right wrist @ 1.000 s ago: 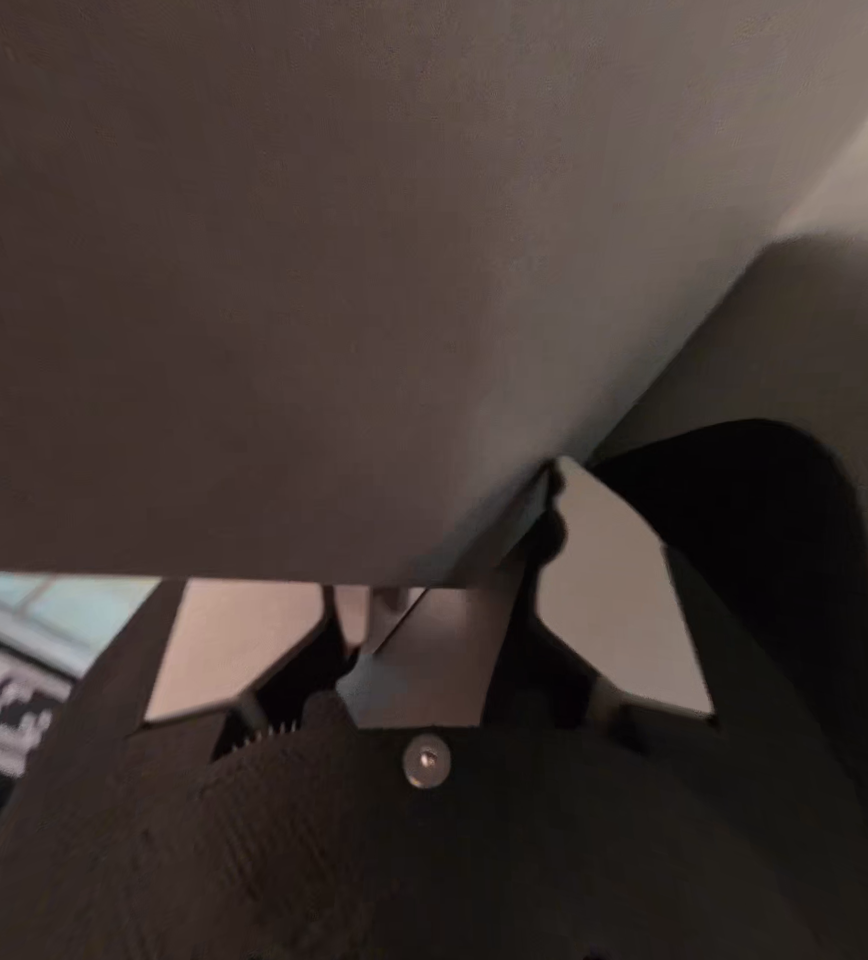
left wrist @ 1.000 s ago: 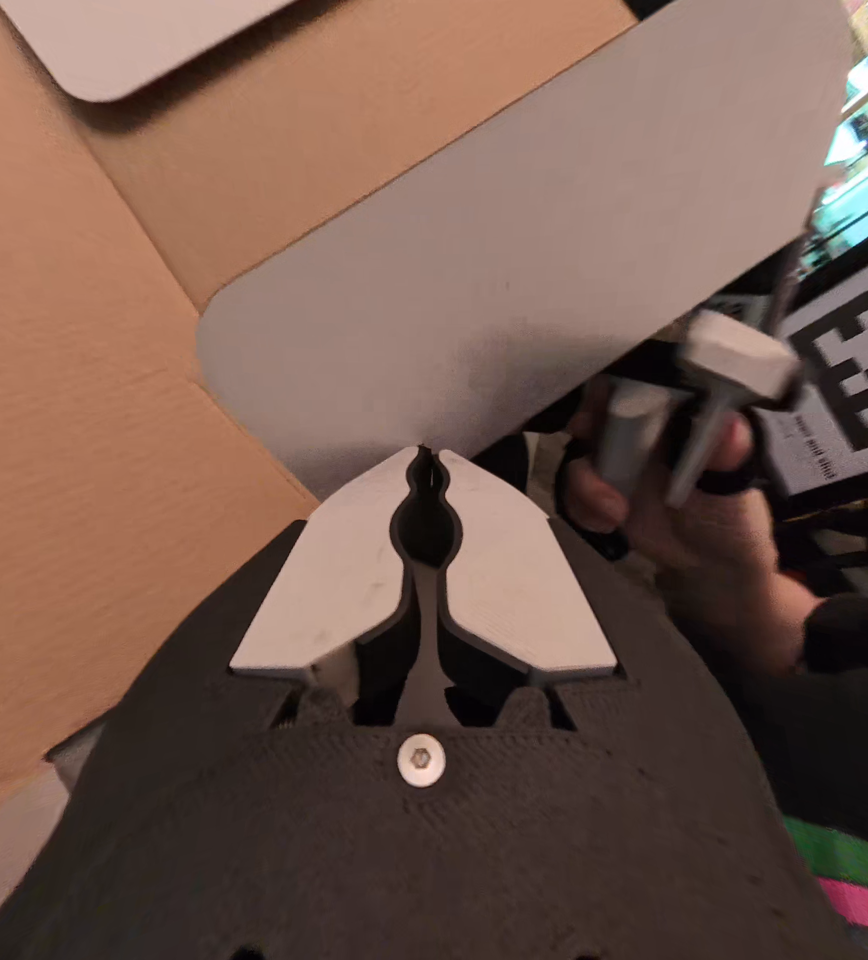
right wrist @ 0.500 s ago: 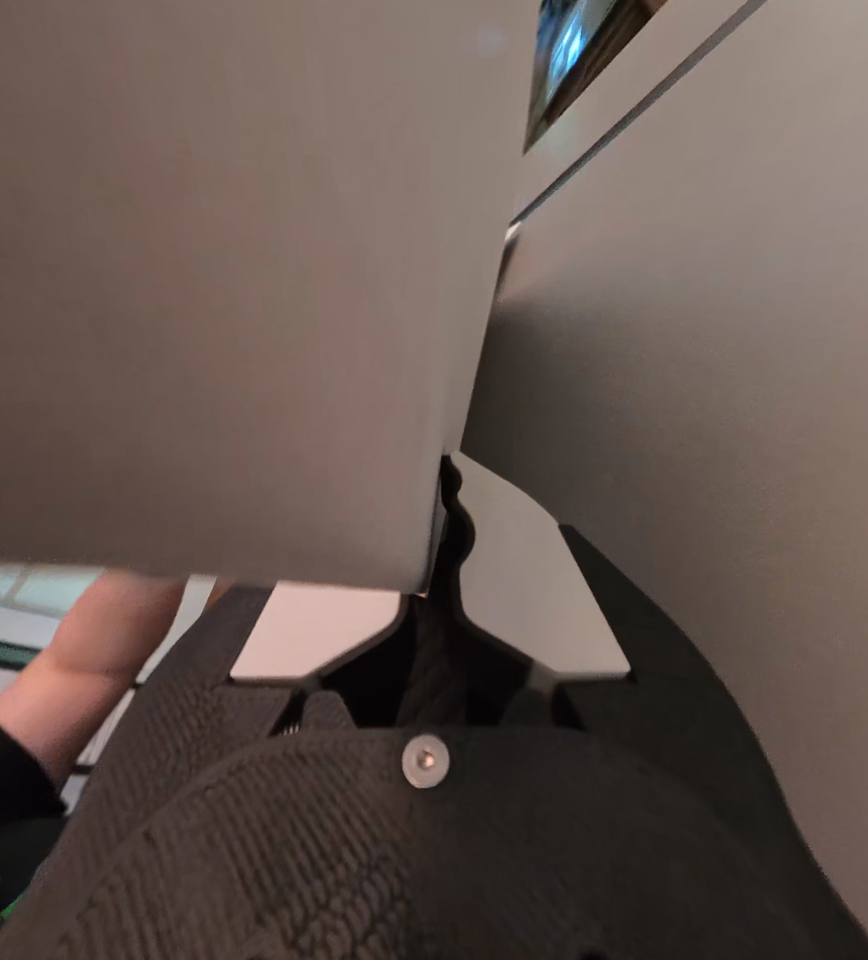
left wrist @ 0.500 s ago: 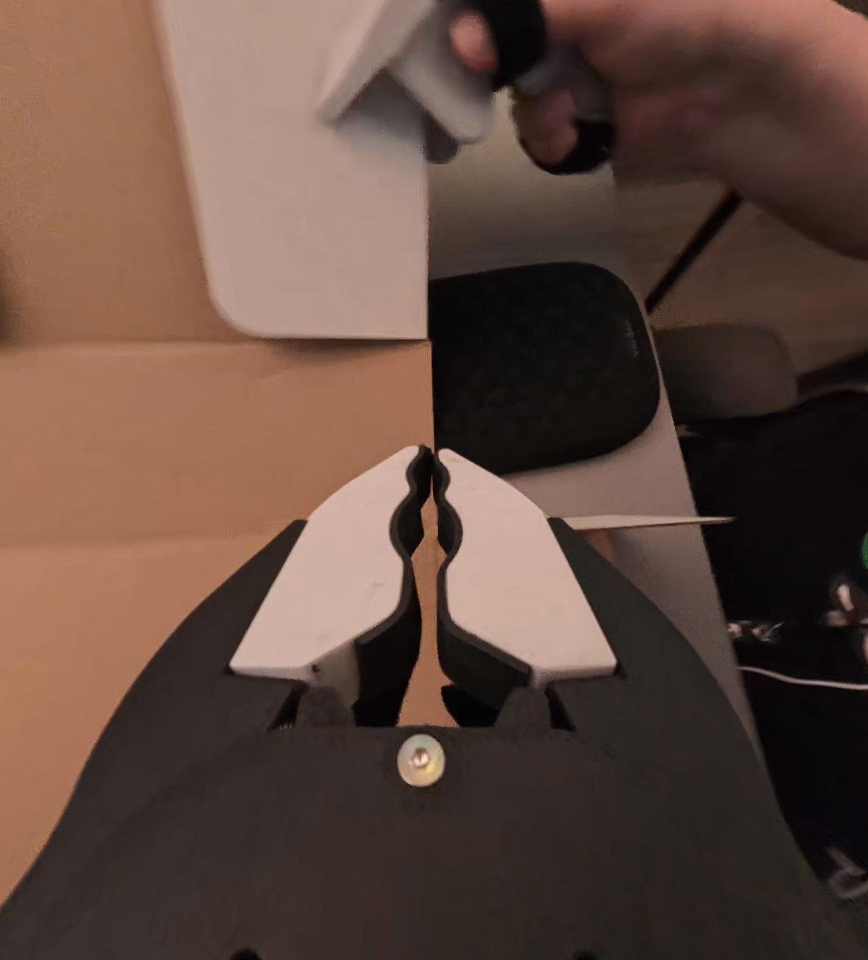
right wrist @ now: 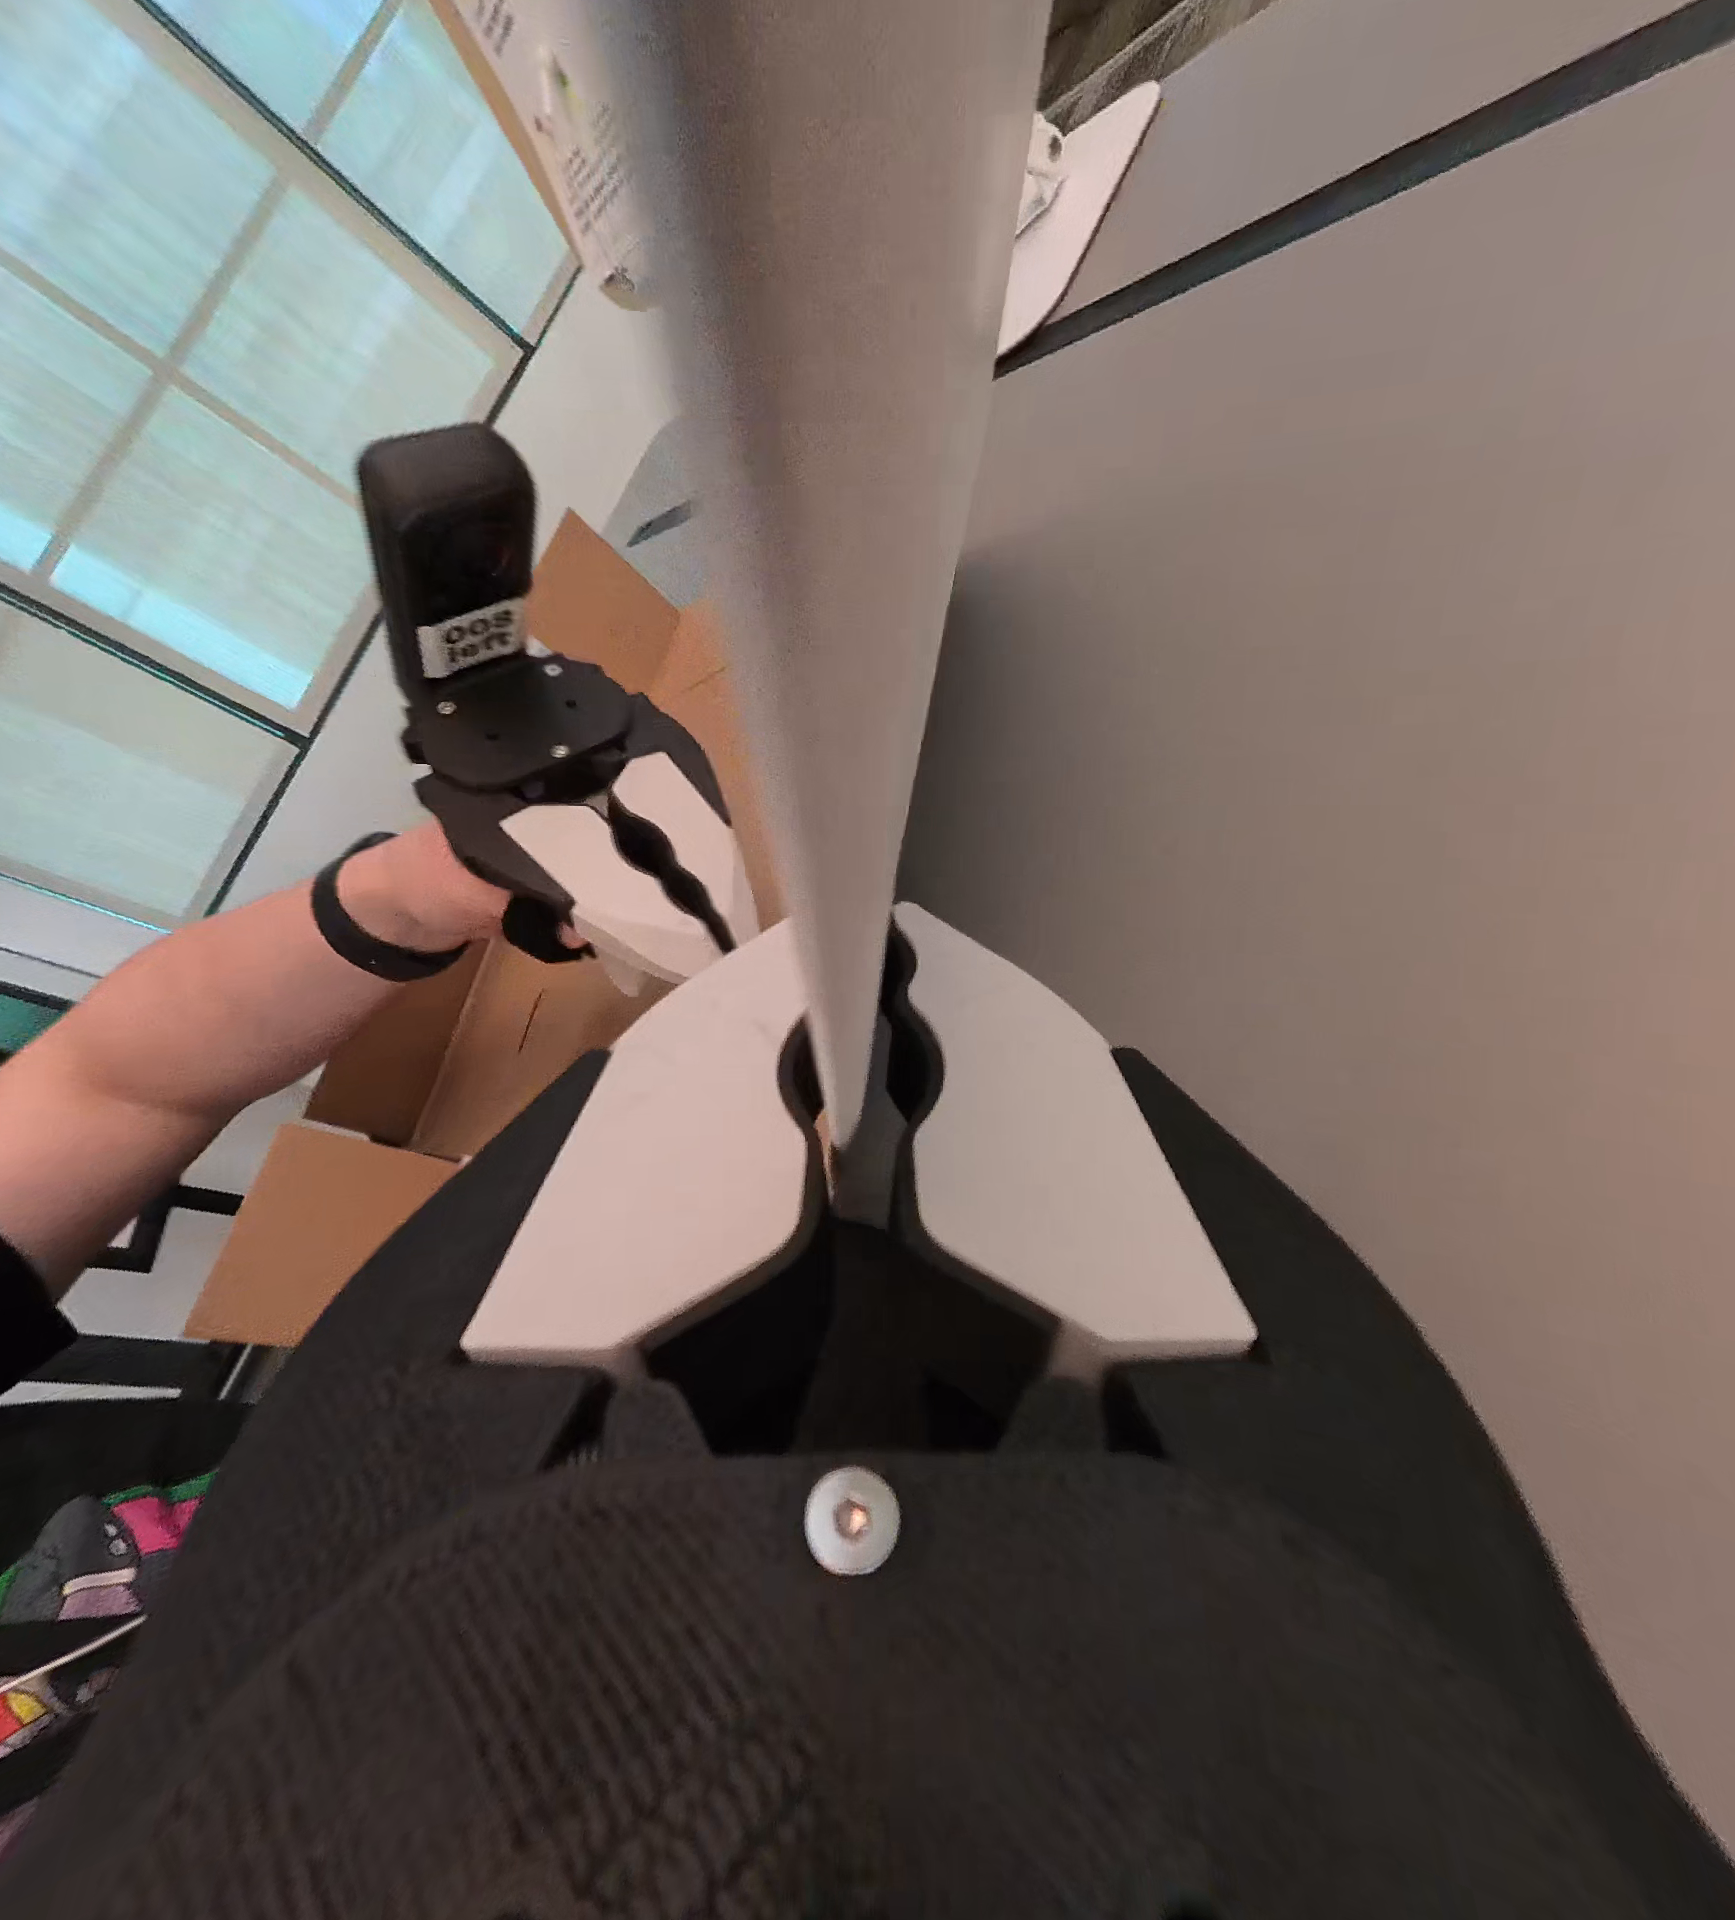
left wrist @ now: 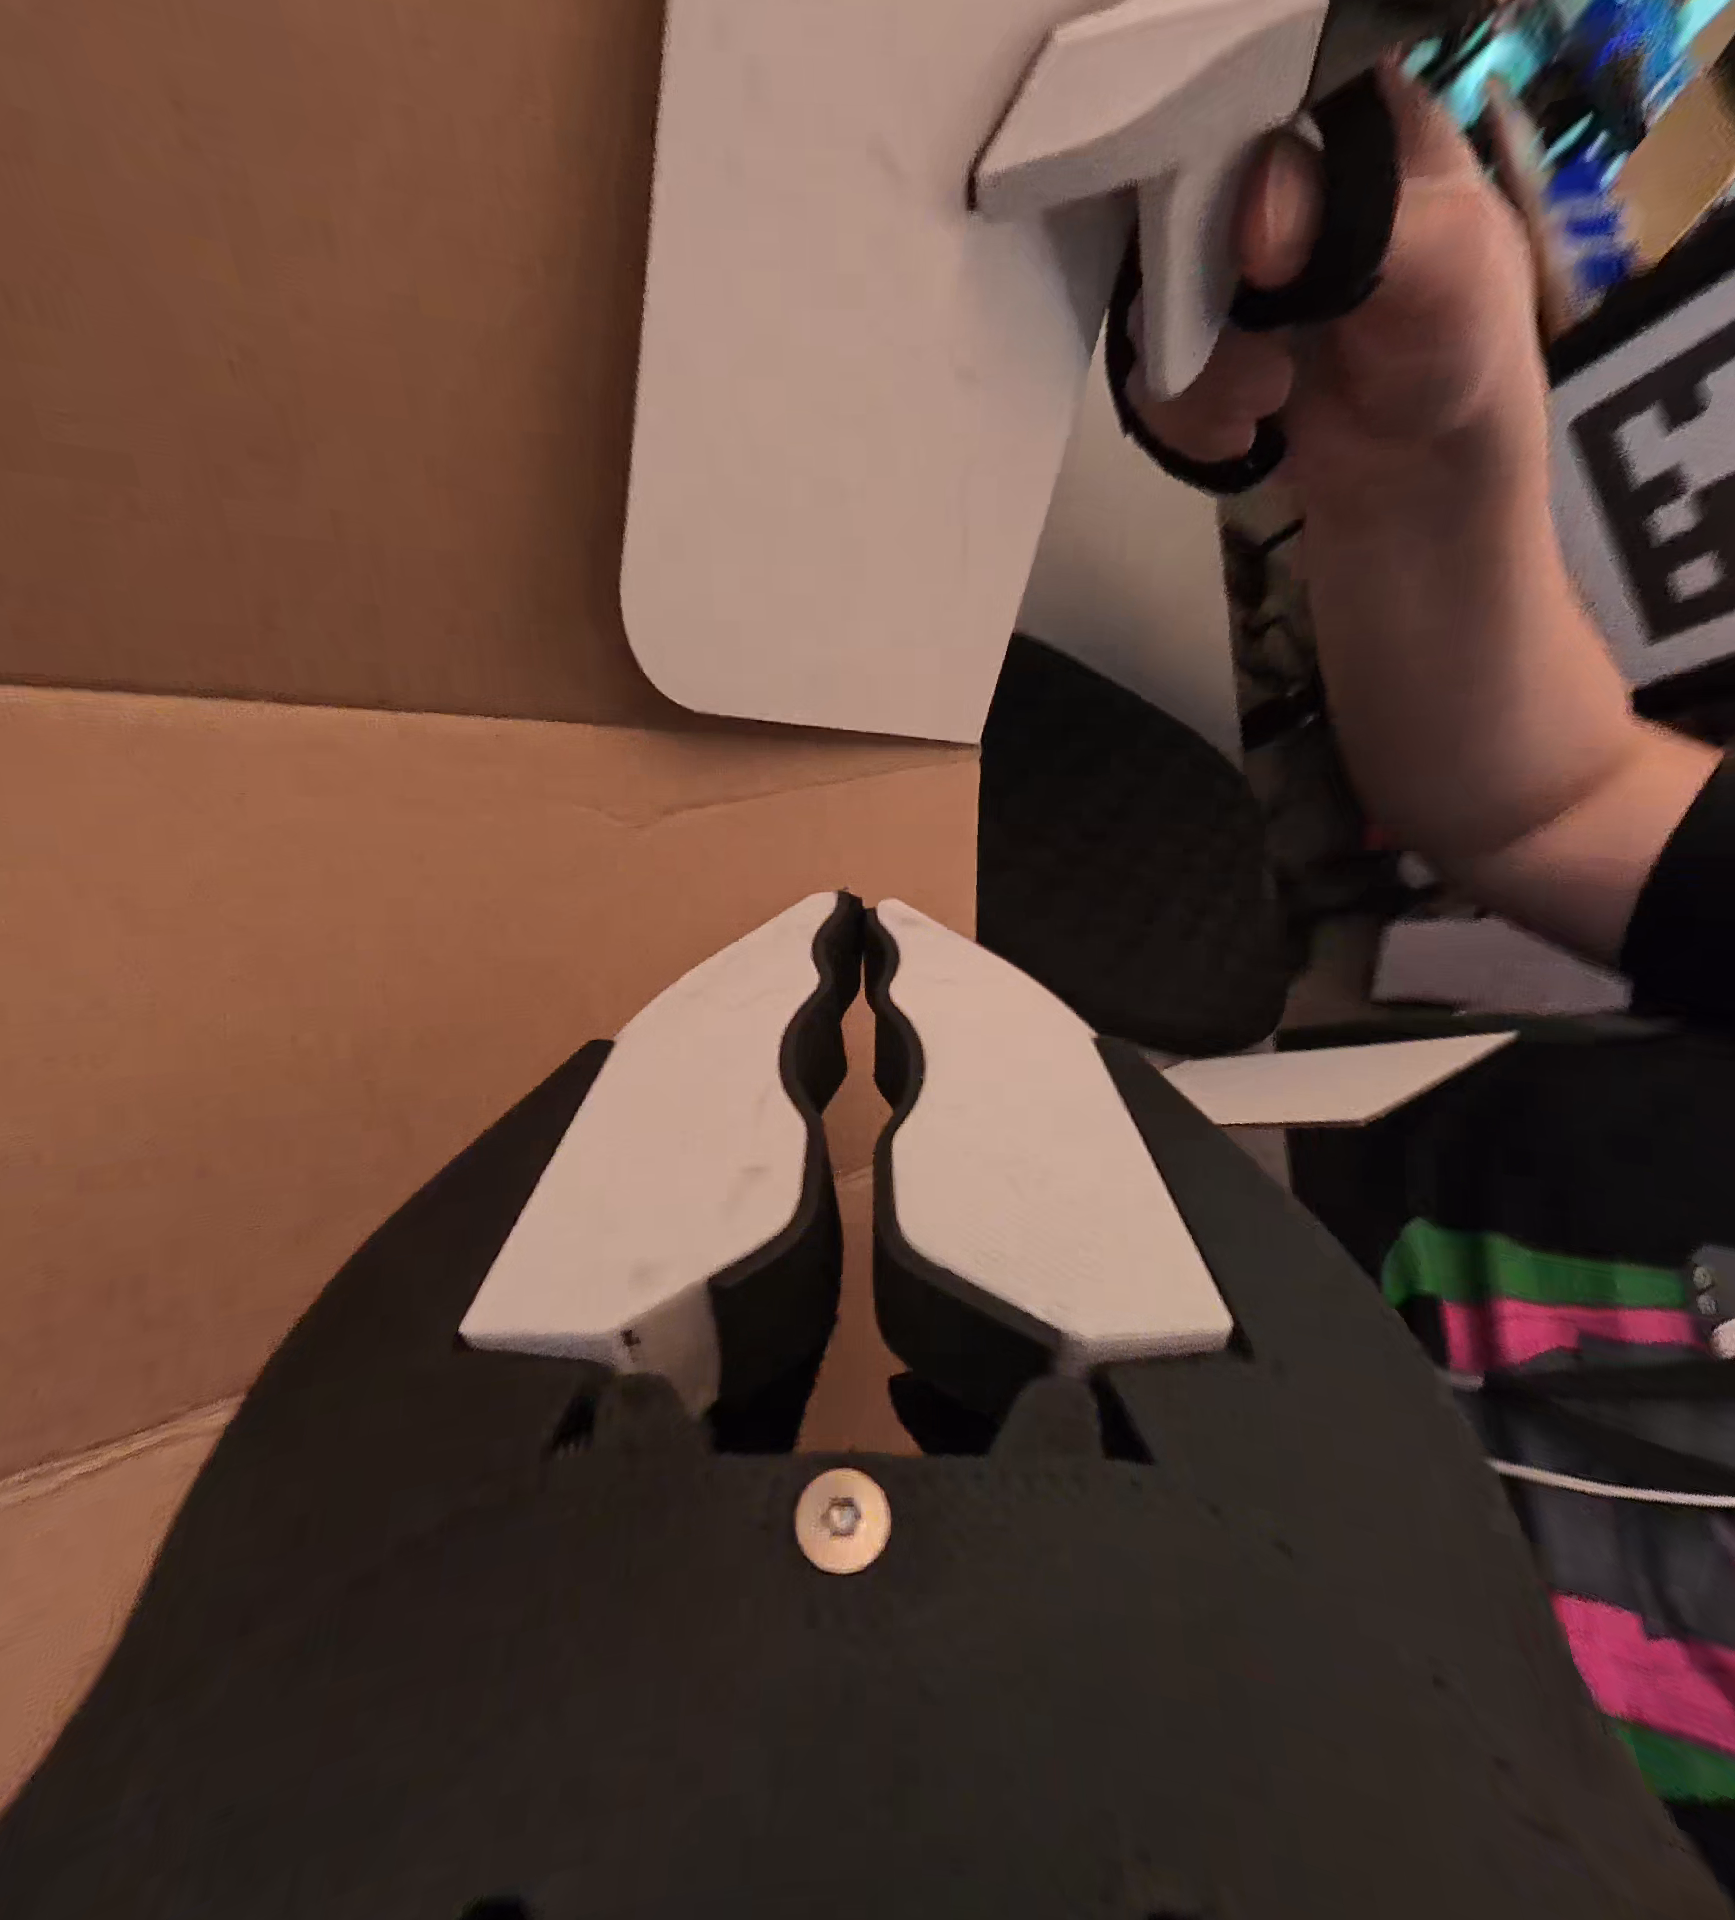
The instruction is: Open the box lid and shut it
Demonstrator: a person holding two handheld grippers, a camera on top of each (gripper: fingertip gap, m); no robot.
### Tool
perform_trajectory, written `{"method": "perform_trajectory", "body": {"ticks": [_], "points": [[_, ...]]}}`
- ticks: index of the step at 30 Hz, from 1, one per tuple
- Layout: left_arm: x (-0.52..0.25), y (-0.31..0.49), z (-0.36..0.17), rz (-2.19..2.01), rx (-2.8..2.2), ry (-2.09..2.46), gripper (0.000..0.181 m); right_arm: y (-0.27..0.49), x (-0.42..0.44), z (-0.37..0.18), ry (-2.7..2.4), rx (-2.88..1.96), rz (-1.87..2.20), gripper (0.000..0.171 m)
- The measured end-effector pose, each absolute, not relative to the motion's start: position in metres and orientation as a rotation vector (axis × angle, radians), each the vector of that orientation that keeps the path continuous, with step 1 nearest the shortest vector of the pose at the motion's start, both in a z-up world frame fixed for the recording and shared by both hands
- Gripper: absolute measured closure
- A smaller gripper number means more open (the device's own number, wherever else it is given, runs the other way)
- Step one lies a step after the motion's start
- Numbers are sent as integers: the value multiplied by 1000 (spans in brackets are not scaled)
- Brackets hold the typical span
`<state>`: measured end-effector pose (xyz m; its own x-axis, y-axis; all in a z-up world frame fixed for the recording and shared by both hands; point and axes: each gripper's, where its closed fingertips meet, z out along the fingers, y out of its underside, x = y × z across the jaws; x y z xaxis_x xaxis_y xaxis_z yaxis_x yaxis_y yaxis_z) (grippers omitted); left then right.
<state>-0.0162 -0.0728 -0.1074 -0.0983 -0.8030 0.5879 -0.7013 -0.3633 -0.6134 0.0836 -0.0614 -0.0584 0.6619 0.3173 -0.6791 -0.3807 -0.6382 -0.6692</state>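
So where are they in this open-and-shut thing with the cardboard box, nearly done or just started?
About midway, as far as I can tell. The cardboard box looks open, its brown inner faces showing. The right hand-held gripper is clamped on the edge of a white flap, holding it swung up. The left hand-held gripper is shut with nothing in it, in front of the box. Left to do: fold the flaps down and close the lid.

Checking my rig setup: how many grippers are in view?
2. The left gripper is shut on nothing, in front of the cardboard box. The right gripper is shut on the white flap. None seems hidden.
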Motion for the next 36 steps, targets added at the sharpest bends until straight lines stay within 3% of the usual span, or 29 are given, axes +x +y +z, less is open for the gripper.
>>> {"method": "perform_trajectory", "body": {"ticks": [11,28,36], "points": [[25,-54,-126,-1632,-2296,1400,181,-56,90,-68,60,-2016,1015,167],[28,-53,-155,-1546,-2414,1456,181,-57,82,-85,-75,-2078,820,164],[28,-52,-154,-1606,-2485,1398,181,-61,48,-70,-317,-2111,376,162]]}}
